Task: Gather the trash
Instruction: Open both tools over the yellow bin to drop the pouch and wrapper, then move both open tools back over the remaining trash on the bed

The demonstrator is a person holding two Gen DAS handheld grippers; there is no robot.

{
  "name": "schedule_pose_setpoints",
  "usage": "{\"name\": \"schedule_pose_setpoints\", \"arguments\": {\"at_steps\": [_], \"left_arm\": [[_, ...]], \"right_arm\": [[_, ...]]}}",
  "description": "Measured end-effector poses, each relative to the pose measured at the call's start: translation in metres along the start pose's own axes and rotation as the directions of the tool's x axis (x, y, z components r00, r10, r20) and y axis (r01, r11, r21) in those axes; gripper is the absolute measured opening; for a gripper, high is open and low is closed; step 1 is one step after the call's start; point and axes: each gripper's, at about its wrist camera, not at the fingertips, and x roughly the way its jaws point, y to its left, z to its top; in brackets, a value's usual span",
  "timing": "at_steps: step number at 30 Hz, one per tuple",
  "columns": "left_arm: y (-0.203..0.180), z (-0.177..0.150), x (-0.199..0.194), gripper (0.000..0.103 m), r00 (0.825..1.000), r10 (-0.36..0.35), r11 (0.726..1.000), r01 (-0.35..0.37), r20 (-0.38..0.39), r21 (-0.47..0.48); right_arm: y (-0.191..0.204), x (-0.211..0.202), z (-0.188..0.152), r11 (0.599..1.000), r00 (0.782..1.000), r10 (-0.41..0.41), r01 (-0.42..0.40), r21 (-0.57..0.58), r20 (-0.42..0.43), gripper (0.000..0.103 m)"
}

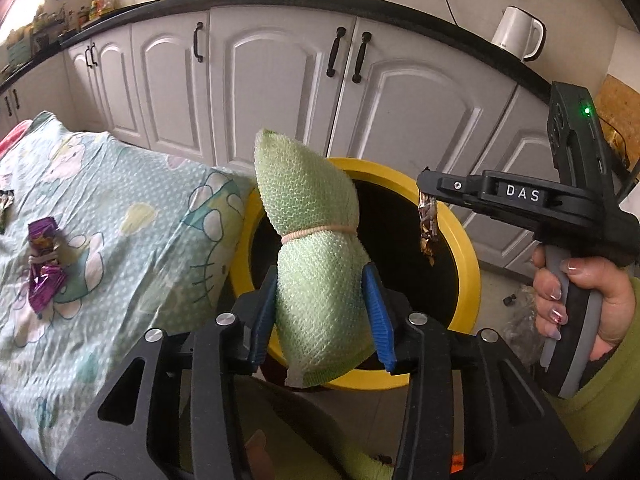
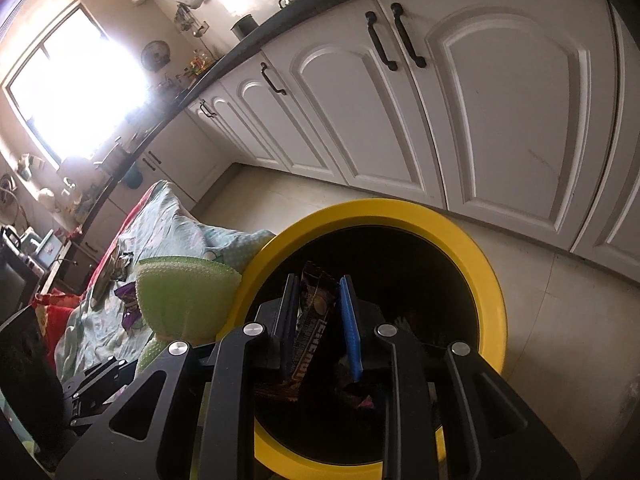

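Observation:
My left gripper (image 1: 320, 300) is shut on a green mesh bundle (image 1: 316, 240) tied with a rubber band, held upright at the near rim of the yellow bin (image 1: 468, 248). My right gripper (image 2: 318, 320) is shut on a dark snack wrapper (image 2: 312, 320) over the bin's black opening; the bin's rim shows in the right wrist view (image 2: 492, 280). In the left wrist view the wrapper (image 1: 427, 224) hangs from the right gripper (image 1: 424, 190) above the bin. A purple wrapper (image 1: 44, 264) lies on the patterned cloth (image 1: 132, 216). The bundle also shows in the right wrist view (image 2: 184, 296).
White cabinet doors (image 1: 280, 80) with black handles stand behind the bin under a dark counter. A white kettle (image 1: 518, 32) sits on the counter at right. Another small wrapper (image 1: 6, 204) lies at the cloth's left edge. Clear plastic (image 1: 520, 320) lies on the floor right of the bin.

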Motion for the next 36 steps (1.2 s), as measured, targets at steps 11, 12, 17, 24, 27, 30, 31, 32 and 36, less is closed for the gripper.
{"name": "schedule_pose_setpoints", "arguments": {"at_steps": [11, 12, 17, 24, 27, 30, 31, 32, 36], "left_arm": [[0.018, 0.0, -0.013, 0.068, 0.999, 0.017, 0.997, -0.015, 0.029, -0.071], [0.023, 0.0, -0.017, 0.071, 0.999, 0.026, 0.996, -0.023, 0.039, -0.084], [0.044, 0.002, -0.035, 0.084, 0.993, 0.091, 0.988, -0.08, 0.078, -0.132], [0.076, 0.005, -0.062, 0.092, 0.975, 0.181, 0.966, -0.151, 0.129, -0.209], [0.09, 0.005, -0.075, 0.092, 0.961, 0.226, 0.953, -0.184, 0.158, -0.242], [0.104, 0.005, -0.086, 0.092, 0.951, 0.253, 0.943, -0.201, 0.178, -0.267], [0.109, 0.004, -0.091, 0.092, 0.944, 0.271, 0.936, -0.214, 0.186, -0.278], [0.113, 0.003, -0.093, 0.092, 0.94, 0.281, 0.933, -0.221, 0.191, -0.284], [0.132, 0.001, -0.105, 0.092, 0.921, 0.329, 0.913, -0.254, 0.208, -0.319]], "right_arm": [[-0.007, -0.009, 0.002, 0.999, 1.0, -0.013, 0.013, 0.036, 0.015, 0.042], [-0.006, -0.009, 0.002, 0.999, 1.0, -0.015, 0.014, 0.035, 0.017, 0.043], [0.007, -0.012, 0.004, 1.0, 1.0, -0.013, 0.013, 0.006, 0.023, 0.045], [0.046, -0.016, 0.004, 0.996, 0.999, 0.013, -0.011, -0.086, 0.029, 0.056], [0.065, -0.016, 0.003, 0.992, 0.999, 0.029, -0.026, -0.123, 0.023, 0.059], [0.084, -0.011, 0.001, 0.987, 0.998, 0.056, -0.054, -0.152, 0.006, 0.06], [0.093, -0.009, 0.0, 0.984, 0.998, 0.064, -0.064, -0.166, -0.003, 0.061], [0.099, -0.007, -0.001, 0.982, 0.998, 0.067, -0.067, -0.178, -0.006, 0.061], [0.129, 0.0, -0.004, 0.966, 0.995, 0.091, -0.095, -0.239, -0.029, 0.061]]}}
